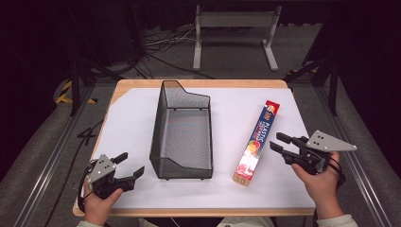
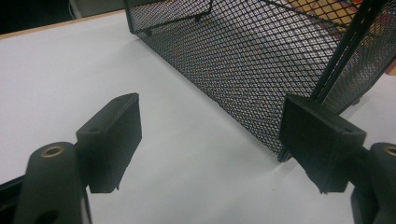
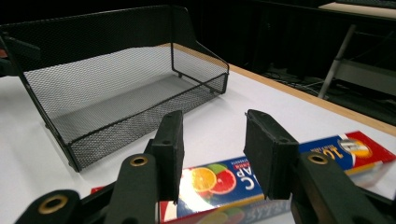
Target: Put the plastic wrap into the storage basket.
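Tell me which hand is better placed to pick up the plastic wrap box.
The right. The right gripper sits just beside the plastic wrap box, jaws open and aimed at it. The left gripper is across the mesh basket.

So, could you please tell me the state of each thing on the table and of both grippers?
Mesh basket: upright, empty, untouched.
Plastic wrap box: lying flat on the white sheet, right of the basket, not gripped.
Left gripper: open, nothing between its fingers, beside the basket.
Right gripper: partly open, empty, above the box.
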Available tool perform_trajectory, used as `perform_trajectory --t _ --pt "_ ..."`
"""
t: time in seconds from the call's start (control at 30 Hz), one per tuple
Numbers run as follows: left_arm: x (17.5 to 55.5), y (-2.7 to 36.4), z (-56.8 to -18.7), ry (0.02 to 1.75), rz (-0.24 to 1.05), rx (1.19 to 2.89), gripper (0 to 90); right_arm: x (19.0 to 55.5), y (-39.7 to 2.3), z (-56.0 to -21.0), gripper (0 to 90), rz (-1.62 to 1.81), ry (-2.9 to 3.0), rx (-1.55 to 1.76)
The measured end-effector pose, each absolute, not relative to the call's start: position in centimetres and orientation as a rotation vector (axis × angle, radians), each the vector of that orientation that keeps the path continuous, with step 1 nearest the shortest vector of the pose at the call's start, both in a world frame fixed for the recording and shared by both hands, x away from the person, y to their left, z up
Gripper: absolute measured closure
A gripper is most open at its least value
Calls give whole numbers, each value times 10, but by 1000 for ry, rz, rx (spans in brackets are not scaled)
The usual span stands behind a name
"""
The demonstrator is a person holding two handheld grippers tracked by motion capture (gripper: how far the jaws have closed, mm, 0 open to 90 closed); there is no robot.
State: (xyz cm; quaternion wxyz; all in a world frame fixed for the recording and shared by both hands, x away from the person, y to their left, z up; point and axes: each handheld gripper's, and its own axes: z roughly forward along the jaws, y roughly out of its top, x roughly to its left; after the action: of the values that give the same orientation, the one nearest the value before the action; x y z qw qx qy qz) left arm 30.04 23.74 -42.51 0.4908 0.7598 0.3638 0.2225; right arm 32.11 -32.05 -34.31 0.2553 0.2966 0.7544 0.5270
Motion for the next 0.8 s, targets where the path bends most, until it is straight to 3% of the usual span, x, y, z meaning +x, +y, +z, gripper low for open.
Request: perform_trajectory --t 0.23,0.3,0.8 --pt "300 238 -426 892 535 1839 221 332 -298 -344 574 1464 2104 746" --pt "300 238 -425 889 540 1842 221 332 -290 -343 639 1491 2121 750" --pt "301 239 -426 889 541 1840 221 345 -244 -336 638 1552 2230 658"
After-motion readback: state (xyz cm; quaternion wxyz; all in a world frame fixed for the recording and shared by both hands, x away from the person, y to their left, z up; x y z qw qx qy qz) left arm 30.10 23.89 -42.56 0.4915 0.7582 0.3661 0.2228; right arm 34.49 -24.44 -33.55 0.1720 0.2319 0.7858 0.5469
